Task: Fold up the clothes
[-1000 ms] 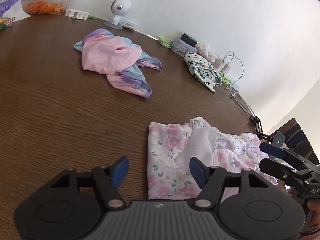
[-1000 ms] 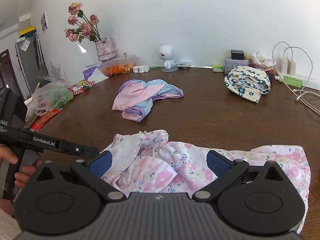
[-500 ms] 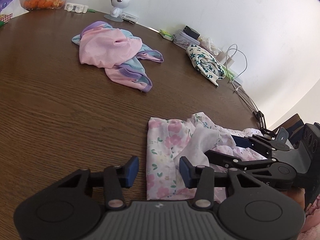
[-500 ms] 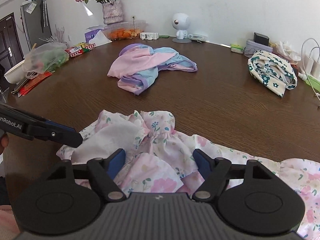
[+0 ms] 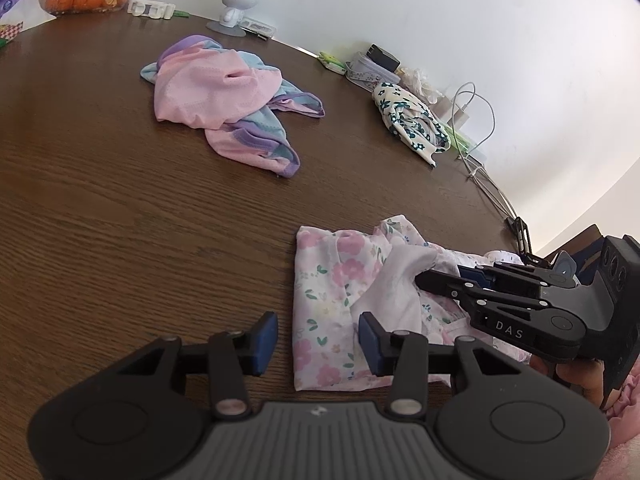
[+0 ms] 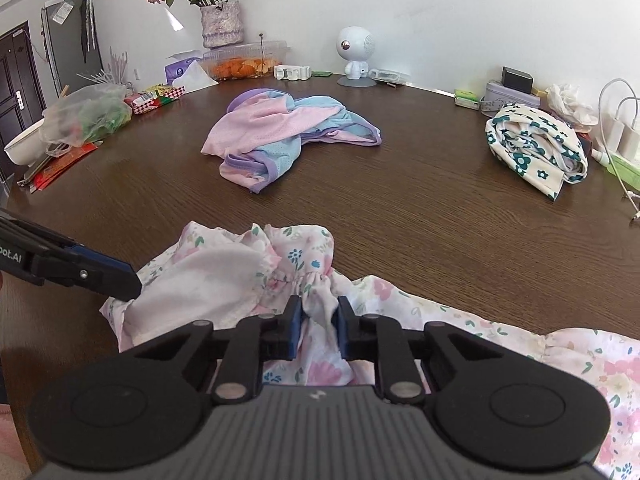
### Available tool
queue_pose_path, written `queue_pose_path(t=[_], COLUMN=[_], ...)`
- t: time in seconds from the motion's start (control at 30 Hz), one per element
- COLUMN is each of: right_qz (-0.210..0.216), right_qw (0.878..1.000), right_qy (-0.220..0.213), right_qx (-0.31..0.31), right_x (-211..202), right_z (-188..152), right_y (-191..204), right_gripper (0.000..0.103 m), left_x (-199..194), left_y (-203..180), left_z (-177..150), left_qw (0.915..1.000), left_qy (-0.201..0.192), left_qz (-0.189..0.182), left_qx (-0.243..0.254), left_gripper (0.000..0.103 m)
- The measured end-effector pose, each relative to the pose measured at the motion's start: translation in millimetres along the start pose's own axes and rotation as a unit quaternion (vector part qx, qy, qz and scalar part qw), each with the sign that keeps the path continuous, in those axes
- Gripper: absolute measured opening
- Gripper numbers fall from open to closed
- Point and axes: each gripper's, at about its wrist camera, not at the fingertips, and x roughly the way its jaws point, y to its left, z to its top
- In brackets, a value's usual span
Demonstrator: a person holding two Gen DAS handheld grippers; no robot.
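While the left tool (image 5: 316, 339) gapes wide, the right tool (image 6: 318, 325) pinches thin, gathered floral garment (image 6: 304, 264) fabric.

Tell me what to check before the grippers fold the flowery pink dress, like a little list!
1. Right gripper has cloth: ok. Its fingers are pinched on a bunch of the flowery pink dress.
2. Left gripper has cloth: not ok. It is open, with the dress edge lying between its fingers, not pinched.
3. Dress lies flat: not ok. It is rumpled near the right gripper.
4. Room on the wooden table beyond the dress: ok. Bare wood lies between it and the pink and blue clothes.
5. Green-flowered cloth out of the way: ok. It sits far off by the wall.
6. Grip strong enough to lift: cannot tell.
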Motion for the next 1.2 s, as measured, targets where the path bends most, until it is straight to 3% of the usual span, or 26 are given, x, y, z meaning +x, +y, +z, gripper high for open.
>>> queue_pose_path(t=[0.37, 0.53, 0.77, 0.87, 0.9, 0.93, 1.0, 1.2], right_qz=[0.012, 0.019, 0.021, 0.035, 0.033, 0.031, 0.022, 0.027], right_qw=[1.000, 0.999, 0.999, 0.998, 0.997, 0.996, 0.994, 0.991], right_qy=[-0.003, -0.008, -0.011, -0.015, -0.029, -0.043, -0.073, -0.133], right_qx=[0.017, 0.029, 0.030, 0.055, 0.062, 0.070, 0.077, 0.011], right_x=[3.1, 2.6, 2.3, -0.6, -7.3, -14.0, -30.0, -76.4], right_z=[-4.5, -6.6, -7.2, -7.1, -8.1, -9.1, -11.1, -24.4], right_y=[-6.4, -9.8, -10.0, -14.9, -16.7, -18.4, -19.6, 20.0], right_gripper=[0.015, 0.016, 0.018, 0.034, 0.047, 0.053, 0.054, 0.078], left_x=[12.2, 21.3, 8.7, 3.2, 1.4, -0.5, -4.4, -11.5], left_y=[-6.0, -5.1, -15.7, -27.2, -31.1, -34.3, -40.8, -63.2], left_z=[7.2, 11.1, 16.7, 21.2, 22.7, 23.7, 25.9, 34.7], left_qw=[0.9998, 0.9995, 0.9997, 0.9999, 0.9999, 0.9998, 0.9995, 0.9977], left_qy=[0.016, 0.025, 0.001, -0.005, -0.006, -0.008, -0.012, -0.020], left_qz=[-0.011, -0.007, -0.019, -0.008, -0.004, -0.001, 0.006, 0.019], left_qx=[0.000, -0.020, -0.012, 0.007, 0.013, 0.019, 0.028, 0.061], left_gripper=[0.041, 0.013, 0.007, 0.007, 0.007, 0.007, 0.007, 0.007])
